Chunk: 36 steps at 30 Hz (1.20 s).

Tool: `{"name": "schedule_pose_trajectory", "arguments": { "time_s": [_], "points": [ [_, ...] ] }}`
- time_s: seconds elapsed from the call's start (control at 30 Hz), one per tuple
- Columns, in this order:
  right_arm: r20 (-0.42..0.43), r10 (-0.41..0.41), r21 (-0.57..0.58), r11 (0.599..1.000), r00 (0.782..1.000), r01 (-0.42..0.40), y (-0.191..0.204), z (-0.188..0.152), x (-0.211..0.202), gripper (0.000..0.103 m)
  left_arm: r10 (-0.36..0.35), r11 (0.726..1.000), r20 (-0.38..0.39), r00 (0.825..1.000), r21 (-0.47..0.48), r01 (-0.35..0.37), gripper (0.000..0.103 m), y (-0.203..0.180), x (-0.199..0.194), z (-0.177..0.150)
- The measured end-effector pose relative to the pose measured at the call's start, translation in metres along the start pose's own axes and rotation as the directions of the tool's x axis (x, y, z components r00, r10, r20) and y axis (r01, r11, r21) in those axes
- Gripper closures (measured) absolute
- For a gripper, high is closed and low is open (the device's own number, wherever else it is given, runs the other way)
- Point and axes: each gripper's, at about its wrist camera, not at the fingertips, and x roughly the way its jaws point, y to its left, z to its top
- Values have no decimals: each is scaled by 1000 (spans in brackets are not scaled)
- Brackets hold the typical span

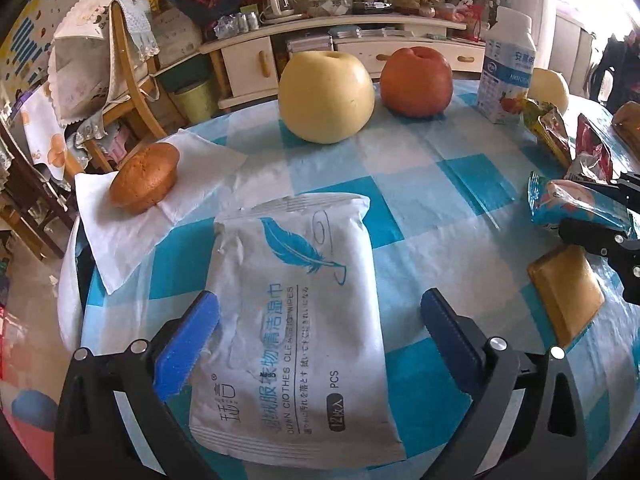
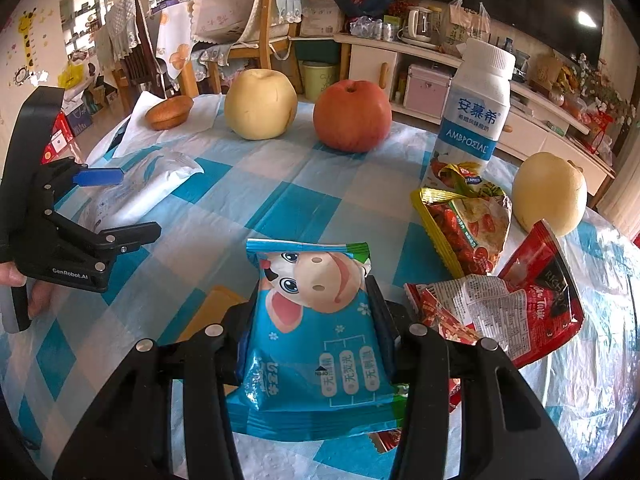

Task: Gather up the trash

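A white wipes pack (image 1: 296, 264) with a blue feather lies flat on the checked tablecloth, between the wide-open fingers of my left gripper (image 1: 320, 300). Its left blue pad (image 1: 188, 344) is at the pack's edge; the right pad stands clear. My right gripper (image 2: 314, 292) is shut on a blue snack wrapper (image 2: 316, 340) printed with a cartoon cow, held just above the table. In the right wrist view the left gripper (image 2: 128, 204) sits at the left, over the wipes pack (image 2: 148, 188). A yellow-red wrapper (image 2: 468, 224) and a torn red wrapper (image 2: 520, 312) lie to the right.
Two yellow pears (image 2: 260, 104) (image 2: 548, 196), a red apple (image 2: 352, 116) and a white yogurt bottle (image 2: 476, 112) stand at the back. A small cake (image 1: 144, 180) rests on a napkin at the left table edge. A brown slab (image 1: 564, 292) lies between the grippers.
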Motion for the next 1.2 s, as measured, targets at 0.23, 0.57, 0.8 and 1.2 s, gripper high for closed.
{"name": "schedule_pose_trajectory", "arguments": {
  "time_s": [0.23,0.57,0.8,1.2],
  "points": [
    [-1,0,-2,1000,1000,0,0,0,0,54,78,997,41,996,11,-79,48,-3,-6,2],
    [3,0,-1,1000,1000,0,1,0,-1,54,46,998,53,998,37,-48,70,-12,-12,6],
    [10,3,3,1000,1000,-3,0,1,-5,54,-44,999,63,997,29,42,88,-10,-19,5],
    [17,17,8,1000,1000,-17,-1,4,-8,54,128,986,53,990,97,-132,10,-29,-30,-14]
  ]
}}
